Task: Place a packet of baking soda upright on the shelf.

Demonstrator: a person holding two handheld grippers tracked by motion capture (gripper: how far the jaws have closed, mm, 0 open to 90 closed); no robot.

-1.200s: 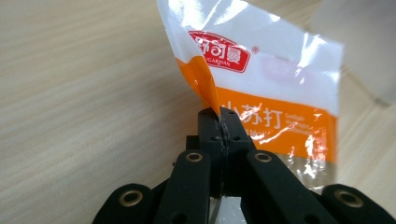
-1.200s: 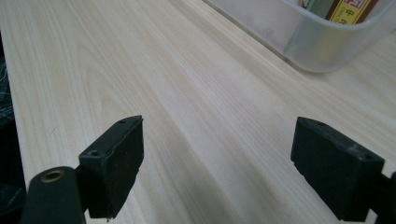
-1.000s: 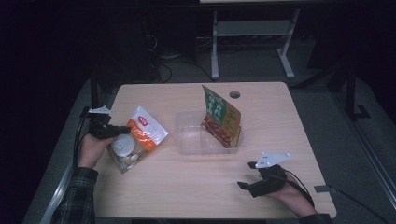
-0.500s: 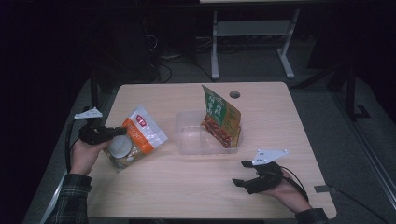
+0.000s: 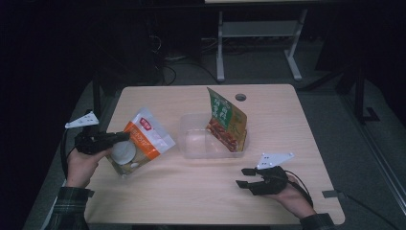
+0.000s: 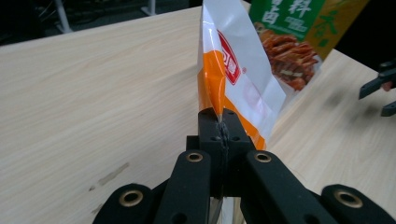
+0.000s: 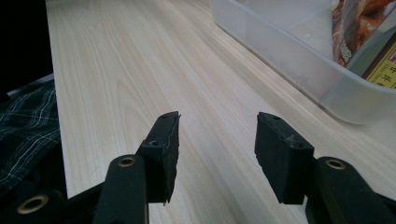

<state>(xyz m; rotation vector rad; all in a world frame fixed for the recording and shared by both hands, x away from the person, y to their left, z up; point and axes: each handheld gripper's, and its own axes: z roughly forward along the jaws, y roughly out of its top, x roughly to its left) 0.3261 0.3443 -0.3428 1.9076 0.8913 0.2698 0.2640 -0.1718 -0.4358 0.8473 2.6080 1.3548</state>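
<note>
Left gripper (image 6: pixel 219 122) clamps the orange bag (image 6: pixel 236 74) edge; right gripper (image 7: pixel 217 140) empty, jaws half-wide, just closing, tub (image 7: pixel 299 56) ahead-right.

A clear plastic box (image 5: pixel 201 143) sits in the middle of the light wooden surface (image 5: pixel 191 191), with a green and yellow snack bag (image 5: pixel 225 120) standing tilted in its right end, a small round hole (image 5: pixel 240 97) in the surface behind the box, and a white metal stand (image 5: pixel 258 33) on the floor far behind it.
</note>
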